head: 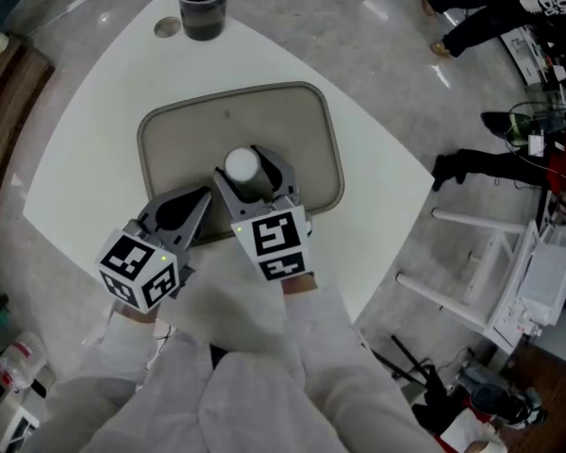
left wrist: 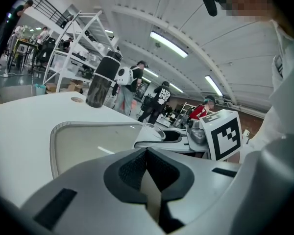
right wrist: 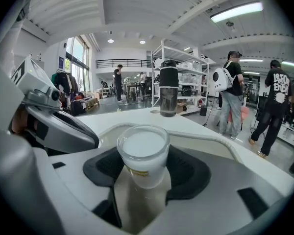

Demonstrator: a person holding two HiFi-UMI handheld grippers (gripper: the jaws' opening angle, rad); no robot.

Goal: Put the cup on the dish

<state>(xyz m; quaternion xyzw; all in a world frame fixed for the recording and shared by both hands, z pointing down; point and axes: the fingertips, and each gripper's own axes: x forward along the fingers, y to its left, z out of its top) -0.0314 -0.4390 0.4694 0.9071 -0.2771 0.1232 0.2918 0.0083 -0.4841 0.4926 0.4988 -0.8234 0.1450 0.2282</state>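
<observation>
Cups: one, a clear cup (head: pixel 241 164) with white inside, seen at frame centre in the head view
Cup position: upright between the jaws of the right gripper (head: pixel 253 179), over the lower part of the dish; contact with the dish cannot be told
Dishes: one, a beige rounded-rectangle dish (head: pixel 170 125) with a raised rim, centre of the tabletop
Grippers: two, each with one marker cube
Right gripper jaws: pinching the cup on both sides, dark pads against its wall (right wrist: pixel 143 153)
Left gripper jaws: pressed together with nothing between them (left wrist: pixel 147 153); the left gripper (head: pixel 200 199) lies at the lower left rim of the dish, just beside the right gripper
Other vessels: one dark flask (head: pixel 203 3), standing at the top edge of the frame, well apart from the dish, next to a small round inset (head: pixel 168 26)
Surface: white tabletop (head: pixel 94 111) with curved edges, bare apart from these items
Room: grey polished floor (head: pixel 377 55), white shelving rack (right wrist: pixel 186 77), ceiling strip lights, several people standing in the background of both gripper views
</observation>
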